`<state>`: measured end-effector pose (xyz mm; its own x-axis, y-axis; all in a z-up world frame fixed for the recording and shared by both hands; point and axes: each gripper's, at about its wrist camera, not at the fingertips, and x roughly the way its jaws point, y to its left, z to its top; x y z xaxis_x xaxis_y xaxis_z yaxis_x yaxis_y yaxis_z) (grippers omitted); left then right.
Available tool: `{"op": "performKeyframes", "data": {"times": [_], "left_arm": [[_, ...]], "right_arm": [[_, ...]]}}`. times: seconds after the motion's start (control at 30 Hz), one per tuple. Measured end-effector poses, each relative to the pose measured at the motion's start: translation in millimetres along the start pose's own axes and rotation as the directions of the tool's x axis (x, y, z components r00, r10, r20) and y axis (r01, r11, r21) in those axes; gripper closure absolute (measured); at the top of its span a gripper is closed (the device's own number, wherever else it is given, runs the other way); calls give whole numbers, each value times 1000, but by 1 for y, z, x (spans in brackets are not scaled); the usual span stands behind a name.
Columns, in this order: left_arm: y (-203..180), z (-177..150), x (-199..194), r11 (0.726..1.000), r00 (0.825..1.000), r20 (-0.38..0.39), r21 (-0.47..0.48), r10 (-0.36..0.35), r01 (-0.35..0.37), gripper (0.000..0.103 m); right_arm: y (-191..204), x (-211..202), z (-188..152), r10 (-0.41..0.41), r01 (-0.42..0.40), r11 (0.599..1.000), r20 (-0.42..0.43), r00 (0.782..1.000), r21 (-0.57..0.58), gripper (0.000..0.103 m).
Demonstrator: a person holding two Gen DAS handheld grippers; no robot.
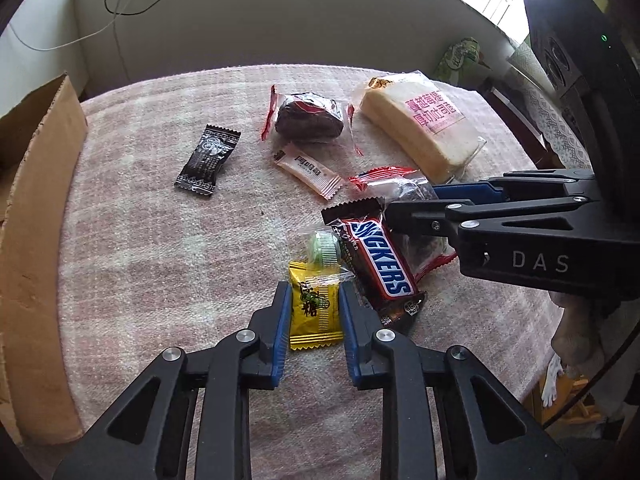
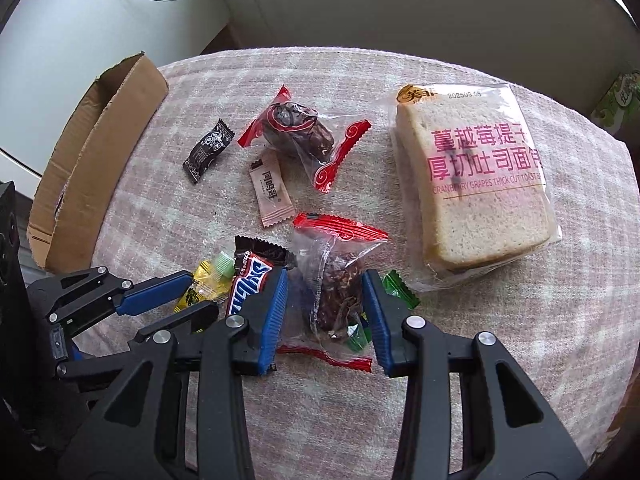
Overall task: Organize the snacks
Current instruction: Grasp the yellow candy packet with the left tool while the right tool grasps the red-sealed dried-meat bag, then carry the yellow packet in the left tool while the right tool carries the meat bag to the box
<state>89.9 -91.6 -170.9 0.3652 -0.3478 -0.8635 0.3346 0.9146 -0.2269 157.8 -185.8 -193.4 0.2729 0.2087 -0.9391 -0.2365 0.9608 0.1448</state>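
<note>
The left claw stands part open astride the yellow candy, whose long axis runs straight ahead between the fingers, not yet pinched. The right claw, wider open, straddles the nearer date pack, gripping nothing. On the worktop farther out: one Snickers bar, one beige candy, one black candy, a second date pack, one toast bread pack. The cardboard box lies left.

Pink-and-white checked tablecloth covers the round table. Beyond the cloth's far edge, a pale wall with thin dark and white cables hanging down it. Off the cloth's far right edge, a green printed packet, lettering unreadable.
</note>
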Motion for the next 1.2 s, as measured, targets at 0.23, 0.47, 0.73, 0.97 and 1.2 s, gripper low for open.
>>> {"op": "performKeyframes", "data": {"times": [0.23,0.47,0.73,0.97,1.2], "left_arm": [[17,-6,-12,999,1000,18,-49,-8,9,81],[31,-11,-25,996,999,44,-85,-19,23,81],[40,-13,-41,993,996,82,-114,-29,38,81],[60,-12,-68,987,990,137,-154,-15,36,81],[86,-10,-96,977,981,194,-213,28,14,81]], "right_arm": [[-4,-4,-5,7,-7,1000,11,1000,15,65],[-11,-19,-13,8,-10,999,39,999,39,67],[-15,-45,-15,18,-23,998,83,996,59,67],[6,-71,-7,52,-54,998,131,990,16,67],[48,-88,10,112,-104,993,161,981,-56,67]]}}
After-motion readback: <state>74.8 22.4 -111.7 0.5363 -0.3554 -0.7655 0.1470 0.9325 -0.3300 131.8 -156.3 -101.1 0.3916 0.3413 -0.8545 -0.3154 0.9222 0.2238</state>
